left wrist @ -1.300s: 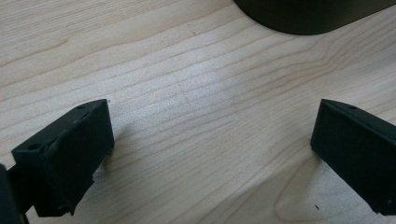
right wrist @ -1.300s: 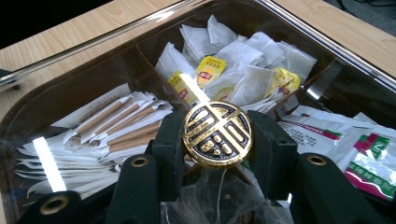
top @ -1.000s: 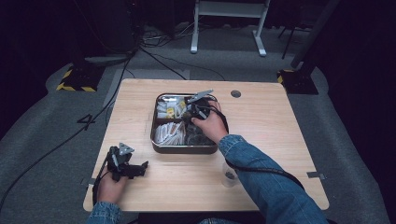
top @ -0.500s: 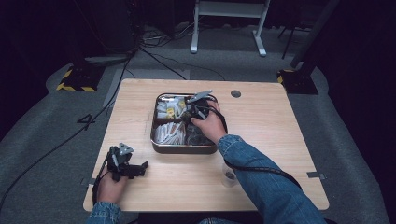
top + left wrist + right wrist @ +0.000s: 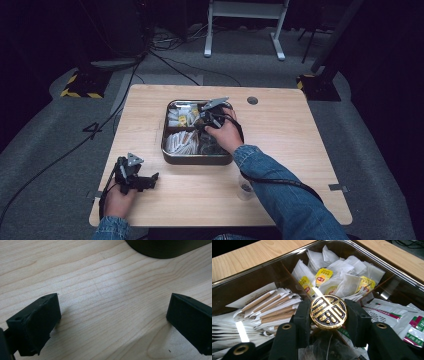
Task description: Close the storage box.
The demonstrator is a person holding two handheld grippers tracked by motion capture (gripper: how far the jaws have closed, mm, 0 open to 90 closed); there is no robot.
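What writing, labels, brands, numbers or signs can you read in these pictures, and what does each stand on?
Gold disc held in the right gripper: one ornamental gold character, no readable word.
Yellow tea bag tags: red logo, too small to read.
White sachets with green and pink bands: print too blurred to read.
Paper-wrapped sticks: faint print, unreadable.

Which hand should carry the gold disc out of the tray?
Right. The right gripper is shut on the gold disc over the tray; the left gripper rests open on the table.
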